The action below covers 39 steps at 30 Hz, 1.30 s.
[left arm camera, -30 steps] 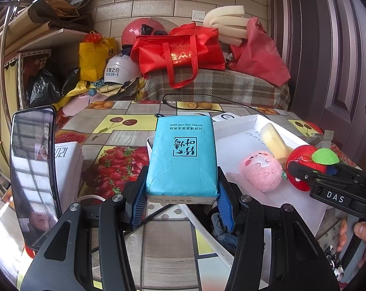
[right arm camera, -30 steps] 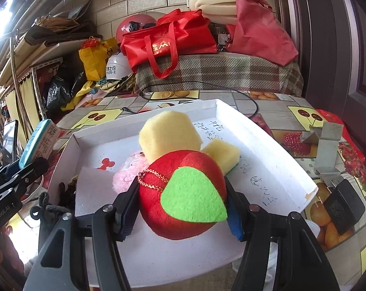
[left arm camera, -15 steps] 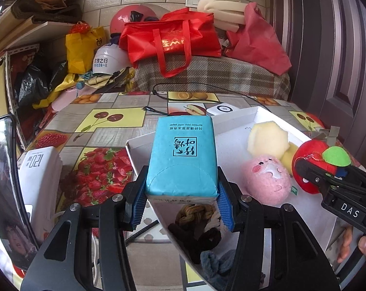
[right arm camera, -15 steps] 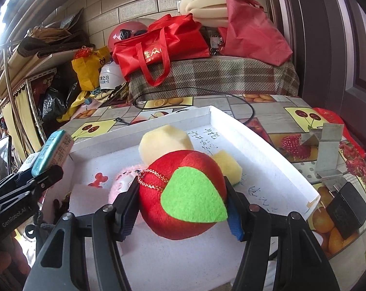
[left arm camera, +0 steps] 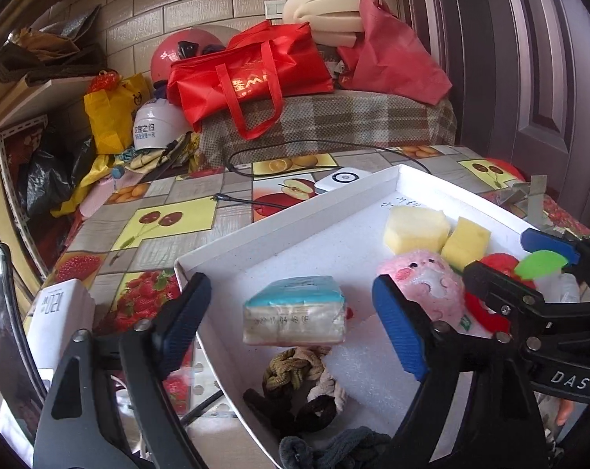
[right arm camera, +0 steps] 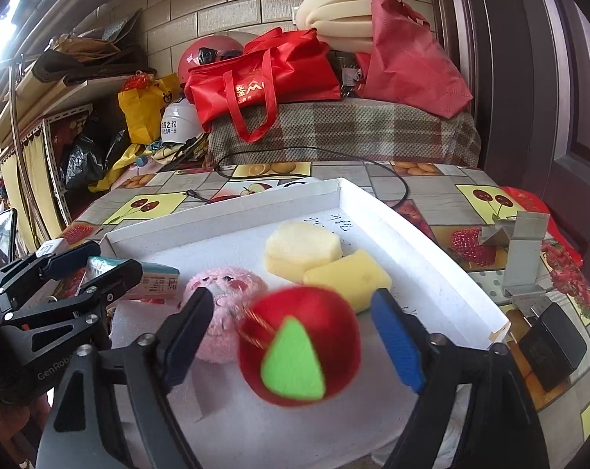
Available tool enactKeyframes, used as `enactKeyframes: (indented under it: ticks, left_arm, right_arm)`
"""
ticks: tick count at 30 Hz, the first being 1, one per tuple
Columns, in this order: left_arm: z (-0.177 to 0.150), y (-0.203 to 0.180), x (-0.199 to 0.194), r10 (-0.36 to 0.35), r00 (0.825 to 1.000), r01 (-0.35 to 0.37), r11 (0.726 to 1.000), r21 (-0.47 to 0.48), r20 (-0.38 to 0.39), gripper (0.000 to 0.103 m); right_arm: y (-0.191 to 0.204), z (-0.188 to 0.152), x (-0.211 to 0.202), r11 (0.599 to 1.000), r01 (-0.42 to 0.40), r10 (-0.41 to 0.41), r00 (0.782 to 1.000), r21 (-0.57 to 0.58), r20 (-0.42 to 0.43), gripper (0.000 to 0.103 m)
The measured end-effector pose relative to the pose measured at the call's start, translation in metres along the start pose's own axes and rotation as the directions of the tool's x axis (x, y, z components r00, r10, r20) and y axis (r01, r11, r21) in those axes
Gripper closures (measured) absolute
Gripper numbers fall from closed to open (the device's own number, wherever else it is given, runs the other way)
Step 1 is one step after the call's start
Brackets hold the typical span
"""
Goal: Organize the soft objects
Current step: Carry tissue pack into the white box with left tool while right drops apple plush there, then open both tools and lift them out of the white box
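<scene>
A white tray (left arm camera: 295, 211) lies on the fruit-print table. The blue tissue pack (left arm camera: 295, 314) lies in it, between the wide-open jaws of my left gripper (left arm camera: 291, 336), untouched. The red plush apple with a green leaf (right arm camera: 300, 355) sits blurred between the open jaws of my right gripper (right arm camera: 291, 336), free of both pads. A pink plush pig (right arm camera: 226, 306), two yellow sponges (right arm camera: 302, 248) (right arm camera: 347, 277) and a bundle of knotted socks (left arm camera: 302, 379) lie in the tray too. The left gripper also shows in the right wrist view (right arm camera: 95, 262), at the left.
A white box (left arm camera: 58, 316) stands left of the tray. A black cable (left arm camera: 318, 148) and a white round-button device (left arm camera: 343, 178) lie behind it. A metal bracket (right arm camera: 523, 250) and a black adapter (right arm camera: 549, 348) sit right of it. Bags and helmets pile at the back.
Both grippers opened. The tissue pack dropped from the left jaws into the tray. The plush apple left the right jaws and is blurred, still moving.
</scene>
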<state>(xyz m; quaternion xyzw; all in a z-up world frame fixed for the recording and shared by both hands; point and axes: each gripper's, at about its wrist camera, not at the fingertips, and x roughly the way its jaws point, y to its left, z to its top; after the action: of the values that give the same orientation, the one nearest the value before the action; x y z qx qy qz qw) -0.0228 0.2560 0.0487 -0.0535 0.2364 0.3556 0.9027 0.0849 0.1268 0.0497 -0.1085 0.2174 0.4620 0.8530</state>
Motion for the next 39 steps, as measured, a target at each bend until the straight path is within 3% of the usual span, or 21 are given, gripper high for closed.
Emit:
enactKeyframes:
  ticks: [4,18,30,39]
  left_arm:
    - [-0.001,0.010,0.001,-0.002,1.000,0.002,0.999,-0.044,-0.005,0.000]
    - [-0.003,0.020,-0.006,-0.002,0.999,0.005,0.995,-0.096,0.037,0.000]
    - [-0.006,0.025,-0.017,0.007,0.997,0.002,0.992,-0.129,0.074,0.000]
    - [-0.012,0.031,-0.029,0.011,0.996,0.002,0.988,-0.153,0.085,0.000]
  right_arm:
    - [-0.001,0.000,-0.004,1.000,0.016,-0.016,0.999,0.002,0.028,0.000]
    - [0.000,0.000,-0.010,0.999,0.033,-0.033,0.998,-0.009,0.056,0.000]
    - [0.002,-0.005,-0.036,0.999,0.031,-0.028,0.979,-0.013,0.203,0.000]
    - [-0.001,-0.007,-0.044,0.999,0.035,-0.035,0.975,0.006,0.219,0.000]
